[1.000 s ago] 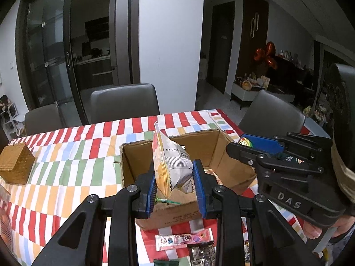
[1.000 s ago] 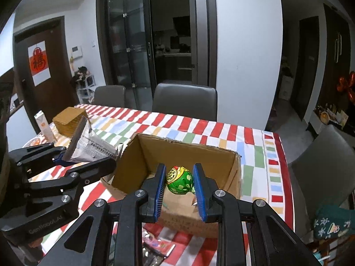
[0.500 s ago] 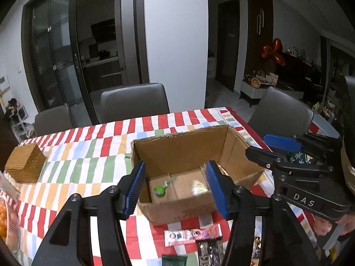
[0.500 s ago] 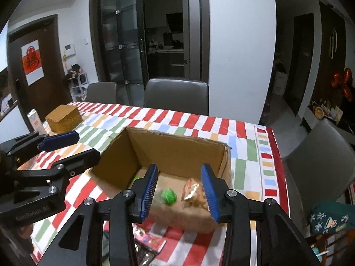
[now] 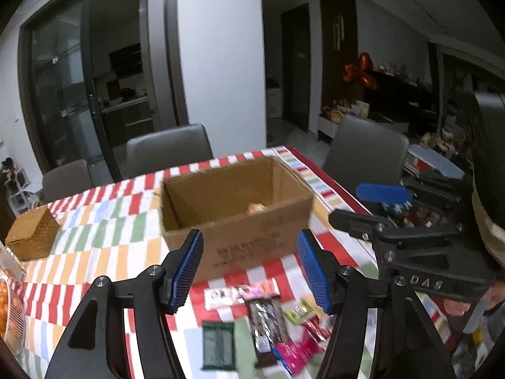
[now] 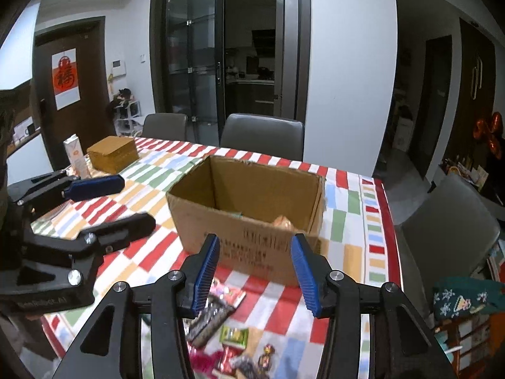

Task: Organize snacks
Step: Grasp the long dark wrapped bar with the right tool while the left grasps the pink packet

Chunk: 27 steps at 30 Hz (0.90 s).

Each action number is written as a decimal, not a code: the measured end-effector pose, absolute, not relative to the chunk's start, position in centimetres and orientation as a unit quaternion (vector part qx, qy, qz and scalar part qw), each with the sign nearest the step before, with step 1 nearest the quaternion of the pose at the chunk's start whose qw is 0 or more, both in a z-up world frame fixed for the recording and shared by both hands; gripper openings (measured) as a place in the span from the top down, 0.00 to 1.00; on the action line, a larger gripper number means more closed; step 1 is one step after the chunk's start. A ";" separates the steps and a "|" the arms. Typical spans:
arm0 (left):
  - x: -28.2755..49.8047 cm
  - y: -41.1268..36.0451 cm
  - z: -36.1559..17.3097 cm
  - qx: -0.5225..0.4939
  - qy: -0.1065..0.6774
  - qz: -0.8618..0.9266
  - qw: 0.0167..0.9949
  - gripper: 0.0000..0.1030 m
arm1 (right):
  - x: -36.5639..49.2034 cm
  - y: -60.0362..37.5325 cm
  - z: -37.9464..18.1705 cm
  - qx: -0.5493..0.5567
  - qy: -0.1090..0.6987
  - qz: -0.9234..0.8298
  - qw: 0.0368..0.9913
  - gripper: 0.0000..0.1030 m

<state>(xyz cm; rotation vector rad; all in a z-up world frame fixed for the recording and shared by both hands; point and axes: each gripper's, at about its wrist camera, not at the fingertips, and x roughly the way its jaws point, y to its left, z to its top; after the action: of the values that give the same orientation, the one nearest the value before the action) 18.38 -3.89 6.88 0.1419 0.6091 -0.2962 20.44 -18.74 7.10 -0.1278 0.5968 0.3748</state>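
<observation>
Both grippers, left and right, had just been opening and hung empty, half-wide. The loose snack packets lay on the striped worktop right below both, nearer than the brown cardboard box. Long dark packet ran lengthwise away from the left one, so I'd guess that hand's closer.

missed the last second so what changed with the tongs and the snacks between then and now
Both tongs let go: the left tongs dropped a snack bag and the right tongs a green lollipop into the cardboard box. Their jaws have just been opening, nothing between them now, and both pulled back toward the loose snacks in front of the box. The box, the wicker box and the striped tablecloth stayed put.
</observation>
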 end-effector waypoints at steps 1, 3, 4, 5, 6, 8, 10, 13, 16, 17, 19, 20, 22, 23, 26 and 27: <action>18.1 -4.0 6.7 0.071 0.301 -0.148 0.939 0.40 | 19.8 -19.0 7.0 -0.058 0.294 0.187 0.936 0.53; 17.2 -4.6 6.0 0.078 0.309 -0.156 0.935 0.40 | 19.0 -19.4 6.7 -0.054 0.298 0.188 0.934 0.53; 16.7 -4.8 5.7 0.082 0.313 -0.159 0.933 0.40 | 18.6 -19.5 6.6 -0.053 0.299 0.189 0.934 0.53; 16.3 -5.1 5.4 0.085 0.316 -0.162 0.931 0.40 | 18.0 -19.6 6.3 -0.055 0.301 0.189 0.933 0.53; 15.9 -5.2 5.1 0.088 0.319 -0.165 0.929 0.39 | 17.6 -19.7 6.0 -0.056 0.303 0.188 0.932 0.53; 15.1 -5.6 4.3 0.090 0.328 -0.172 0.925 0.39 | 16.8 -20.0 5.2 -0.056 0.311 0.188 0.930 0.53; 14.2 -5.8 3.2 0.092 0.337 -0.179 0.920 0.39 | 16.1 -20.2 4.2 -0.057 0.321 0.189 0.926 0.53; 13.5 -6.2 1.6 0.098 0.355 -0.188 0.910 0.39 | 15.2 -20.6 2.5 -0.060 0.341 0.188 0.919 0.53; 13.0 -6.7 -0.2 0.112 0.375 -0.195 0.899 0.39 | 14.4 -21.0 0.8 -0.057 0.360 0.187 0.912 0.53; 12.9 -6.9 -0.7 0.116 0.381 -0.197 0.896 0.39 | 14.4 -21.1 0.4 -0.056 0.364 0.186 0.911 0.53; 12.8 -7.1 -1.6 0.121 0.394 -0.203 0.888 0.39 | 14.3 -21.2 -0.6 -0.056 0.375 0.183 0.907 0.53; 12.8 -7.2 -2.1 0.124 0.400 -0.205 0.885 0.39 | 14.3 -21.3 -1.2 -0.054 0.382 0.181 0.905 0.53; 12.9 -7.3 -2.8 0.129 0.409 -0.210 0.879 0.39 | 14.2 -21.4 -2.2 -0.052 0.394 0.179 0.900 0.53; 12.9 -7.4 -3.1 0.131 0.414 -0.212 0.876 0.39 | 14.1 -21.5 -2.8 -0.051 0.403 0.178 0.897 0.53; 13.1 -7.4 -4.3 0.138 0.428 -0.217 0.866 0.39 | 14.0 -21.5 -4.0 -0.054 0.418 0.176 0.889 0.53; 13.2 -7.4 -4.6 0.140 0.432 -0.219 0.863 0.39 | 14.0 -21.5 -4.4 -0.055 0.422 0.175 0.888 0.53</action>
<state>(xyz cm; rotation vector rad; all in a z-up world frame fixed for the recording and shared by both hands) 13.17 -7.44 -4.57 0.2939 0.9057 -0.4596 13.98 -21.48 -4.35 -0.1150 0.8773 0.3644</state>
